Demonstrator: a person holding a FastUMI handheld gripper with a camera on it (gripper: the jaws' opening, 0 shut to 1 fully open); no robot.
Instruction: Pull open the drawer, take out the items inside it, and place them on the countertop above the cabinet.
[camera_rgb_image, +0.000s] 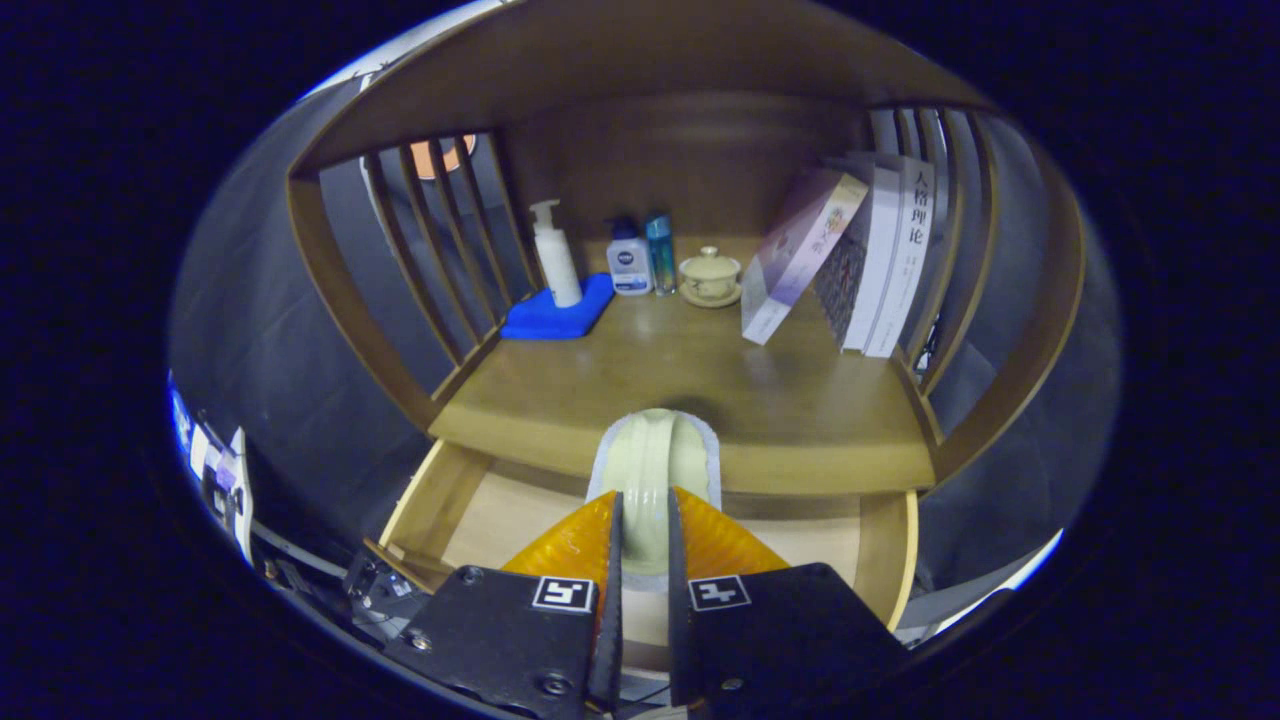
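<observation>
My gripper (645, 500) is shut on a pale cream-green roll of tape (652, 462), held upright on edge between both fingers. The roll's far end reaches over the front edge of the wooden countertop (640, 390). Below the fingers the drawer (430, 500) stands pulled open, and its light wooden floor shows on both sides of the gripper. I cannot tell whether the roll rests on the countertop or hangs just above it.
At the back of the countertop stand a white pump bottle (555, 255) on a blue cloth (553, 315), a small blue-capped bottle (629, 260), a teal tube (660, 252) and a lidded cup on a saucer (710, 277). Books (860, 260) lean at the right. Slatted wooden sides close in both ends.
</observation>
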